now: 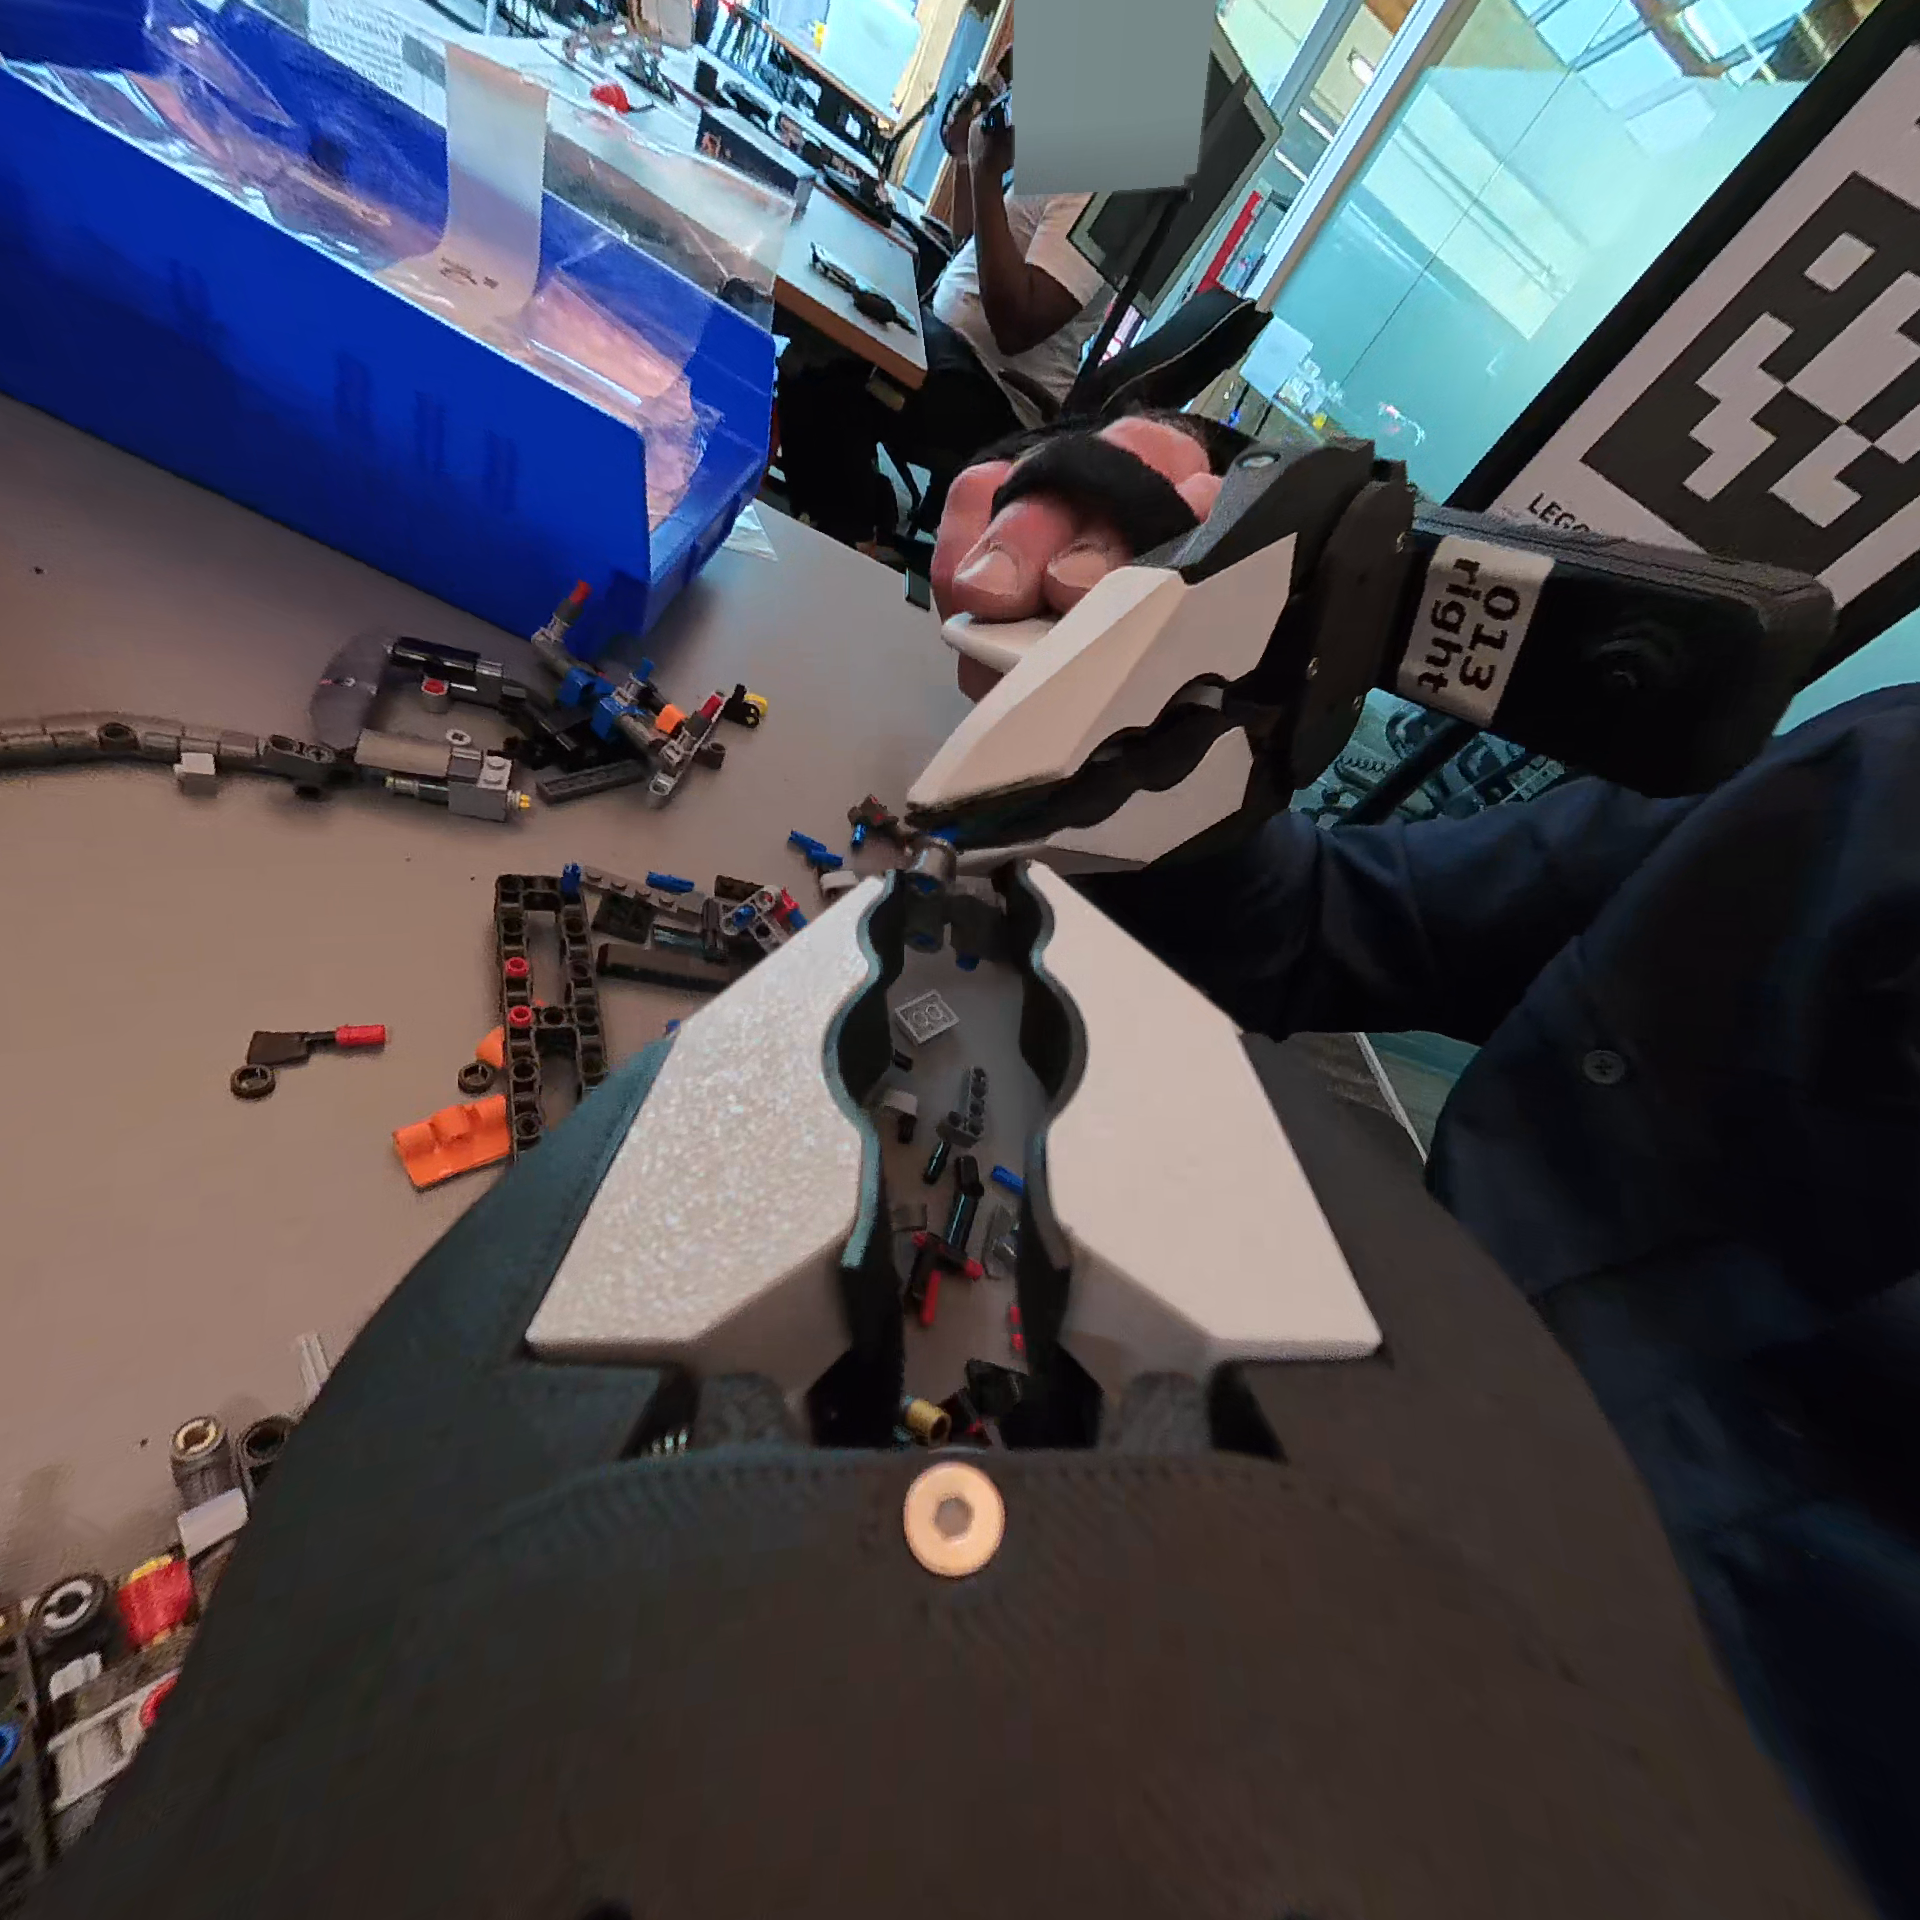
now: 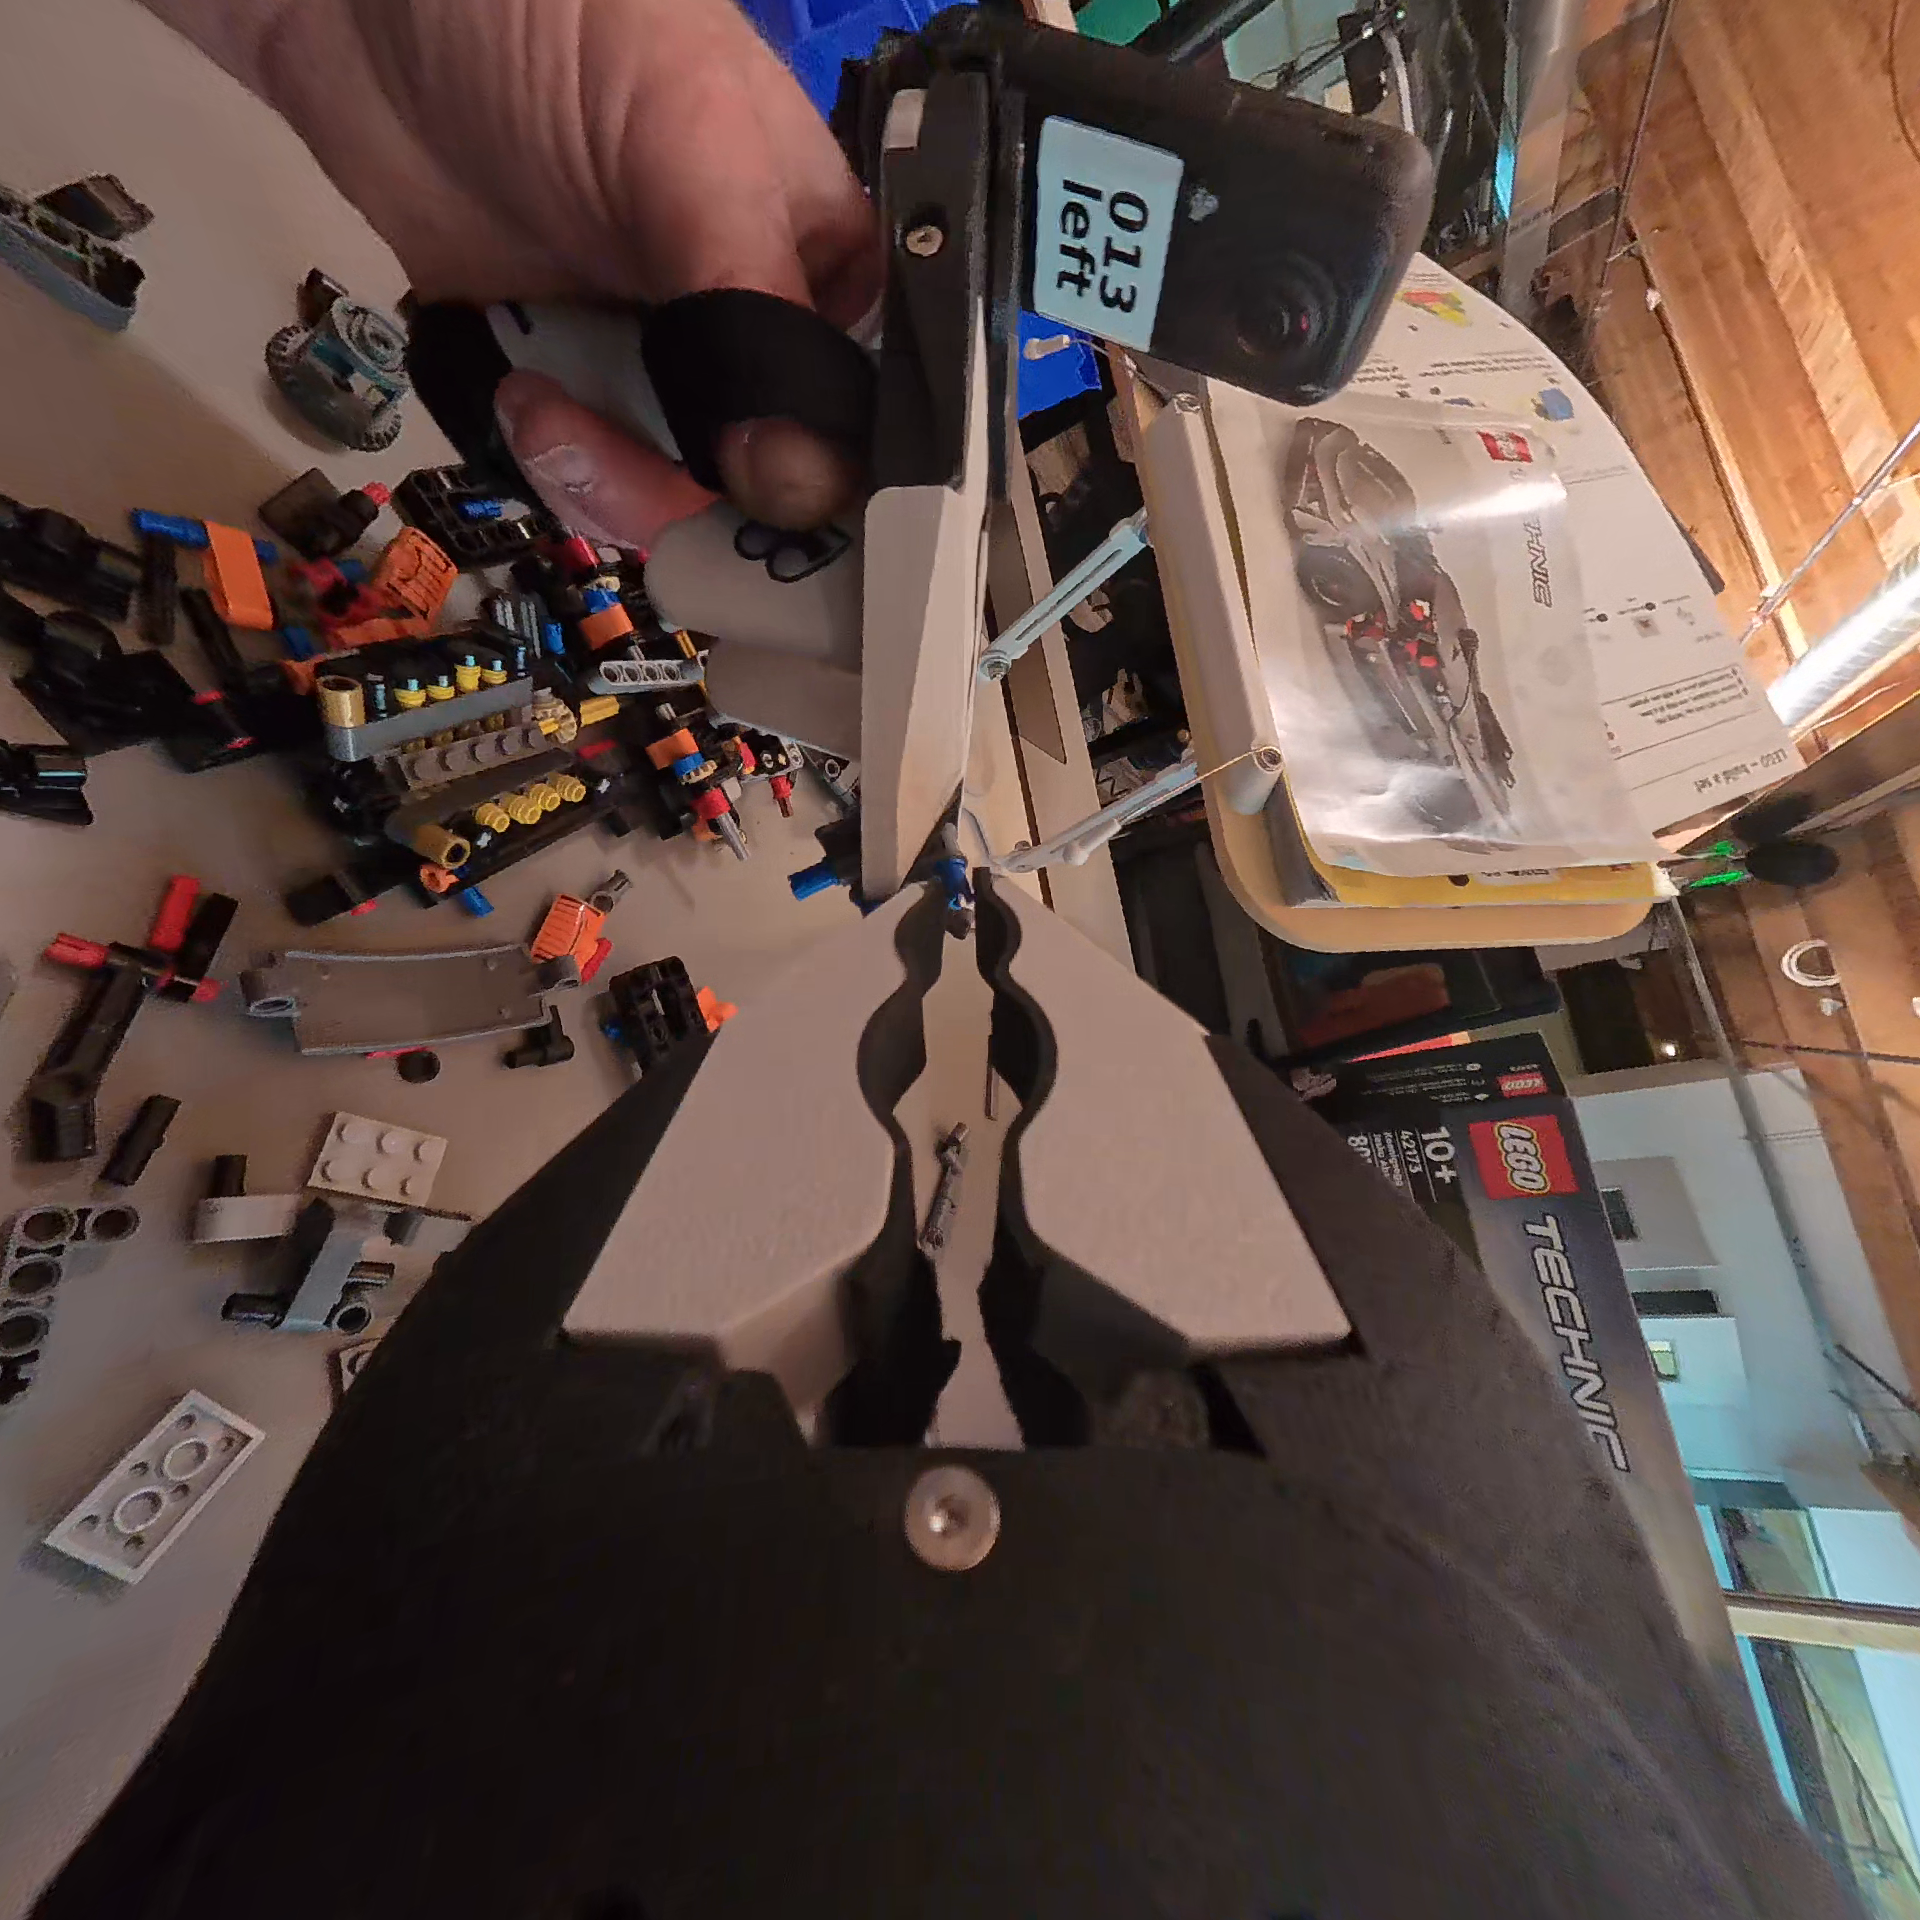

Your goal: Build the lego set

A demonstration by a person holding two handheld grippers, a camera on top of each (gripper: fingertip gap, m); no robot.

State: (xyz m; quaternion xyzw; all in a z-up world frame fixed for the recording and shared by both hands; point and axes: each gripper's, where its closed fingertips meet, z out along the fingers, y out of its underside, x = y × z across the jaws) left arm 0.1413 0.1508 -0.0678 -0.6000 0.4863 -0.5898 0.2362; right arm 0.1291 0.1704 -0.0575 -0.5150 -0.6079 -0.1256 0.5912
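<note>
Left gripper [image 1: 940,883]: jaws nearly pressed together, pinching a small grey connector piece [image 1: 928,860] at the tips. Right gripper [image 2: 961,894]: jaws likewise narrowed on the same piece from the opposite side, tip to tip. Loose lego parts [image 1: 582,717] scattered on the grey worktop [image 1: 156,914] beyond and beneath both jaws; blue bin [image 1: 312,343] farther off.

Both views are bright and bent by the wide-angle lens, with straight lines curving near the edges. Daylight floods through the windows [image 1: 1475,239] behind; glare whitens the clear bag [image 1: 623,208] and the booklet cover [image 2: 1455,582]. The nearest hand [image 2: 582,145] is softly blurred.
</note>
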